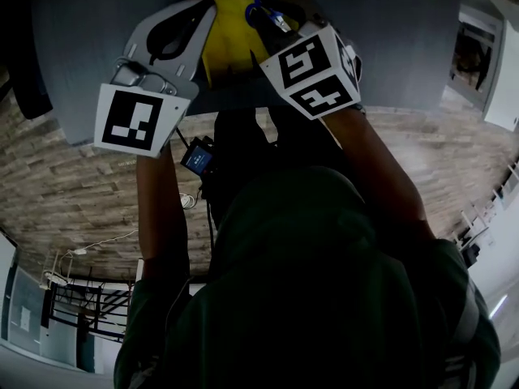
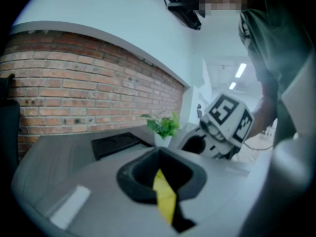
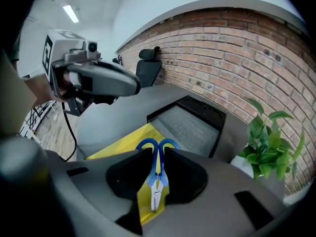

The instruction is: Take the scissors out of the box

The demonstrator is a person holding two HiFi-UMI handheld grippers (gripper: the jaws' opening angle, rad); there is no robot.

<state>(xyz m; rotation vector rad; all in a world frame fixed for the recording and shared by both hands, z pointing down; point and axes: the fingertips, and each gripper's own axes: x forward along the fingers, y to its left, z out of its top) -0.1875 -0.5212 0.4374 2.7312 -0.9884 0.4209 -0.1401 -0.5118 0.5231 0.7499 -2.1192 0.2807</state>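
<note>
A yellow box (image 1: 231, 31) lies on the grey table (image 1: 389, 47) at the top of the head view. My right gripper (image 3: 157, 151) is shut on the scissors (image 3: 156, 184), gripping them near the pivot. Their blue handles point away from the camera and their blades point back toward it. They hang above the box (image 3: 121, 144). The blue handles (image 1: 261, 5) also show at the right gripper's (image 1: 266, 13) tip. My left gripper (image 2: 159, 156) is shut on a yellow edge of the box (image 2: 165, 199). It sits at the box's left side (image 1: 204, 8).
A black tray (image 3: 192, 122) lies on the table behind the box. A potted plant (image 3: 271, 142) stands at the far right near the brick wall. A dark chair (image 3: 148, 65) is at the table's far end. The person's body fills the lower head view.
</note>
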